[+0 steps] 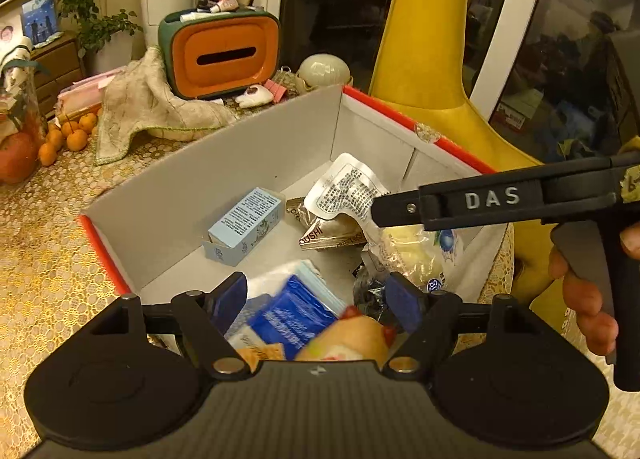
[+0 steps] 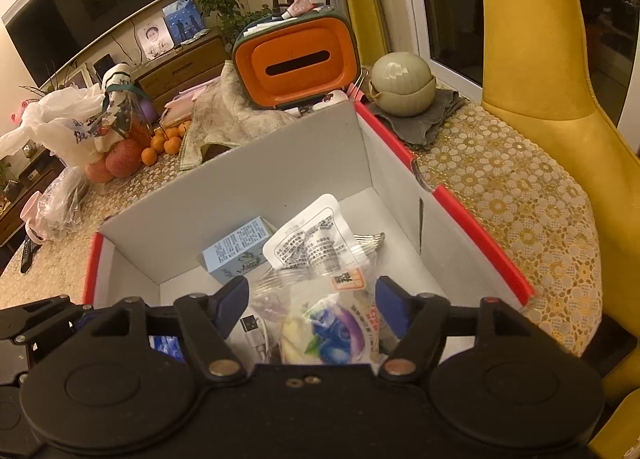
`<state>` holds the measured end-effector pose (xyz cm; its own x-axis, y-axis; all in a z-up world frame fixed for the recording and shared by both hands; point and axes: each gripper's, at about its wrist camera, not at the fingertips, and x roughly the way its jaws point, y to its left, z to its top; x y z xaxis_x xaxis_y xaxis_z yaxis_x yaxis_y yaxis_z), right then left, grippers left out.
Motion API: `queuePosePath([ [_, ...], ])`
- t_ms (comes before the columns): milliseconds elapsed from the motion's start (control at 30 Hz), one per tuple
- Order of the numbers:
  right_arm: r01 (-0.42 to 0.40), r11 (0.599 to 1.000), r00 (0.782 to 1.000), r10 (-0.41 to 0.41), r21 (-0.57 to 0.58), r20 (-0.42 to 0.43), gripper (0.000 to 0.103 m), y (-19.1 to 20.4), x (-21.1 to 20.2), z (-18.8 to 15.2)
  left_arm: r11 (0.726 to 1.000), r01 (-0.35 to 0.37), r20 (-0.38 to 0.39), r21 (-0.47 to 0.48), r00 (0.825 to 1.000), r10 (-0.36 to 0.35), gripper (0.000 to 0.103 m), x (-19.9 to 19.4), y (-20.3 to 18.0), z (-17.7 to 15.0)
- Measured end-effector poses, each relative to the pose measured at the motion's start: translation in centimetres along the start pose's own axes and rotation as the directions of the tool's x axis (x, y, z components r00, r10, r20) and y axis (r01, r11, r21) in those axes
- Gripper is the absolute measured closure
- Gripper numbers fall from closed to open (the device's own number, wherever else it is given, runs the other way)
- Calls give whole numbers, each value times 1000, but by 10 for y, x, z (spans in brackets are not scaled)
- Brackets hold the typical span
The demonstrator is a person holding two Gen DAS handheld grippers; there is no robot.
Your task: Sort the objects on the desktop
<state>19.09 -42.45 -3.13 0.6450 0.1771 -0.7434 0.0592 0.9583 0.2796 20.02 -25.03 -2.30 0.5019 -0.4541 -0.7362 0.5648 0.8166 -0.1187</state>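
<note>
Hovering both released tools, left tool (image 1: 316, 301) and right tool (image 2: 312, 305), over the crowded cardboard box (image 2: 256, 175), I risk snagging the blueberry snack bag (image 2: 332, 331) at lower centre.

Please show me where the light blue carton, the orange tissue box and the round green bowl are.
light blue carton (image 1: 244, 224), left wrist view, its printed top face
orange tissue box (image 2: 295, 61), right wrist view, its orange front
round green bowl (image 2: 402, 86), right wrist view, its domed lid

A tabletop (image 2: 500, 195) covered in gold floral lace is seen under warm indoor light. Just to its right a yellow chair (image 2: 536, 71) is placed, with dark windows (image 2: 448, 7) behind. Well to the tabletop's left, a wooden dresser (image 2: 180, 71) and a dark television (image 2: 72, 15) are seen.
</note>
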Motion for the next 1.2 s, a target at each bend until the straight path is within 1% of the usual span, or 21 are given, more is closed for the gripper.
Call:
queuePosePath([
  [233, -22, 999, 999, 22, -27, 24, 30, 10, -29, -4, 1000, -26, 44, -7, 999, 26, 27, -29, -2, -3],
  [300, -32, 999, 999, 33, -36, 31, 28, 15, -37, -5, 999, -37, 56, -9, 998, 37, 24, -39, -2, -4],
  [567, -77, 994, 995, 81, -71, 54, 28, 29, -70, -15, 997, -64, 92, -30, 993, 67, 23, -75, 3, -18],
  [633, -86, 993, 994, 91, -78, 62, 28, 33, -76, -18, 997, -72, 106, -37, 991, 76, 23, -83, 4, -21],
  [733, -96, 991, 992, 103, -94, 74, 27, 38, -86, -24, 992, -115, 149, -56, 981, 123, 23, -97, 3, -28],
  [900, -100, 985, 987, 116, -144, 108, 26, 47, -102, -37, 984, -164, 157, -65, 972, 173, 23, -115, 0, -40],
  [1000, -96, 982, 986, 117, -164, 123, 23, 49, -111, -47, 984, -164, 153, -75, 973, 174, 23, -123, 0, -48],
  [1033, -98, 981, 985, 119, -167, 122, 22, 50, -112, -50, 983, -165, 153, -77, 972, 176, 22, -126, 1, -51],
  [1067, -97, 980, 985, 119, -172, 122, 21, 51, -114, -54, 983, -165, 155, -77, 972, 175, 19, -128, 0, -53],
  [1133, -93, 978, 985, 118, -185, 129, 18, 53, -117, -60, 981, -174, 154, -81, 971, 185, 19, -132, 1, -59],
  [1200, -88, 977, 984, 116, -196, 135, 15, 55, -120, -65, 981, -174, 153, -89, 971, 186, 14, -134, 1, -64],
])
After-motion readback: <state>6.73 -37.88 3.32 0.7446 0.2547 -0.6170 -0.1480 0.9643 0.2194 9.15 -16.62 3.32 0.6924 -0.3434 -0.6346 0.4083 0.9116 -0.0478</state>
